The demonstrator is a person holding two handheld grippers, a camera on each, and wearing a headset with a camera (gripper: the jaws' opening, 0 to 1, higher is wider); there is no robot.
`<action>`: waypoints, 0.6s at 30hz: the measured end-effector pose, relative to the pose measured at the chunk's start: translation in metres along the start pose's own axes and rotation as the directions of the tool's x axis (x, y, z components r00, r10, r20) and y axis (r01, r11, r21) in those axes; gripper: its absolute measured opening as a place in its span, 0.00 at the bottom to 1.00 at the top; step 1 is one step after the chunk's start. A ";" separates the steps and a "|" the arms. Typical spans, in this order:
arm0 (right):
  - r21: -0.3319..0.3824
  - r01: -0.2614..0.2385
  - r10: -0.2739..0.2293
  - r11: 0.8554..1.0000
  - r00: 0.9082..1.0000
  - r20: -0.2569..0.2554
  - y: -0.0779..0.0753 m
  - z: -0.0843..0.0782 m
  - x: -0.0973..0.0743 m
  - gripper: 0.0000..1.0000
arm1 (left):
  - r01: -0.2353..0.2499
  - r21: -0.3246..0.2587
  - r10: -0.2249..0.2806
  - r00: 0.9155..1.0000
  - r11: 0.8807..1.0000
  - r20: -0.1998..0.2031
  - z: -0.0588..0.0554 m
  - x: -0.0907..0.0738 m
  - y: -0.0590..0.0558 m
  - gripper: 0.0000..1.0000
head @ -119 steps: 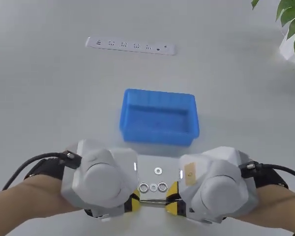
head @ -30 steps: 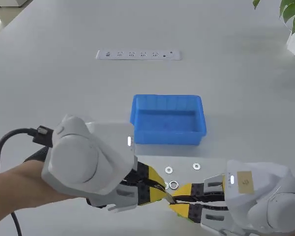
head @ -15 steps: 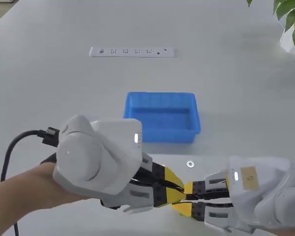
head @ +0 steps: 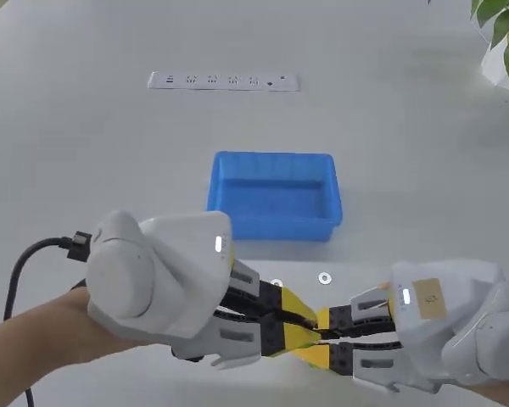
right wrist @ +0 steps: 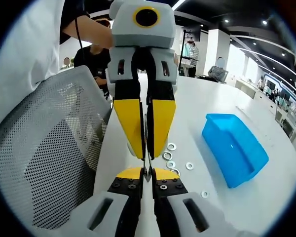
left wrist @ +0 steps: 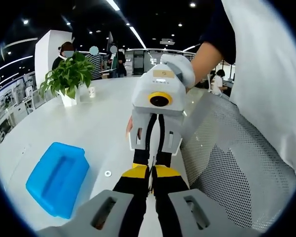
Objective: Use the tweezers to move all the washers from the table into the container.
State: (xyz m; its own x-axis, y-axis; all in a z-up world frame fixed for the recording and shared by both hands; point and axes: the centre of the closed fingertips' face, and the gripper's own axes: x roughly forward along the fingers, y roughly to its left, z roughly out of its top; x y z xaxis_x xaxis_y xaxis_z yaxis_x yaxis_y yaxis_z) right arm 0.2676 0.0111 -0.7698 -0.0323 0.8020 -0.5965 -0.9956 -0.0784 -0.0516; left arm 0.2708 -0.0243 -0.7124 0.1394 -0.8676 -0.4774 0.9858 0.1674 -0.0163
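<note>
My left gripper [head: 299, 326] and my right gripper [head: 322, 327] meet tip to tip low over the white table. Both are shut on the thin metal tweezers [right wrist: 147, 148], which run from the left gripper's yellow jaws into the right gripper [right wrist: 147, 176]. The left gripper [left wrist: 150, 178] faces the right one head-on. The blue container [head: 276, 199] [left wrist: 56, 177] [right wrist: 234, 148] stands beyond them and holds nothing. Two washers [head: 324, 277] [head: 276, 283] lie between it and the jaws. Several washers [right wrist: 171, 164] lie beside the tweezers, and one washer [left wrist: 107, 173] lies by the container.
A white power strip [head: 223, 81] lies far back on the table. A potted plant [head: 500, 21] [left wrist: 69, 74] stands at the back right corner. A grey mesh chair [left wrist: 237, 163] [right wrist: 54, 148] and the person's torso are close behind the grippers.
Four seconds ago the grippers sat side by side over the tweezers lying on the table. Now they face each other with the tweezers between them. In the last second they have closed up over the washers.
</note>
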 end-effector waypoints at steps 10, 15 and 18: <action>-0.046 0.052 -0.052 0.998 0.998 -0.018 -0.003 0.001 0.004 0.11 | -0.025 0.006 0.025 1.000 1.000 -0.005 -0.002 -0.005 0.005 0.07; -0.023 0.065 -0.066 0.998 0.998 -0.018 -0.007 0.004 0.007 0.14 | -0.046 -0.008 0.046 0.999 0.999 -0.022 -0.006 -0.012 0.007 0.07; -0.003 0.079 -0.079 0.997 0.997 0.006 -0.010 0.011 0.007 0.16 | -0.067 0.000 0.067 0.998 0.998 -0.018 -0.007 -0.019 0.010 0.07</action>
State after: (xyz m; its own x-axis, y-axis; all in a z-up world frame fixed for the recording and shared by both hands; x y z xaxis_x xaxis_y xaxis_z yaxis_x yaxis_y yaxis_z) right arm 0.2766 0.0239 -0.7650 0.0462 0.8093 -0.5855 -0.9948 -0.0162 -0.1010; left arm 0.2778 -0.0030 -0.7094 0.2037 -0.8460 -0.4928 0.9741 0.2254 0.0157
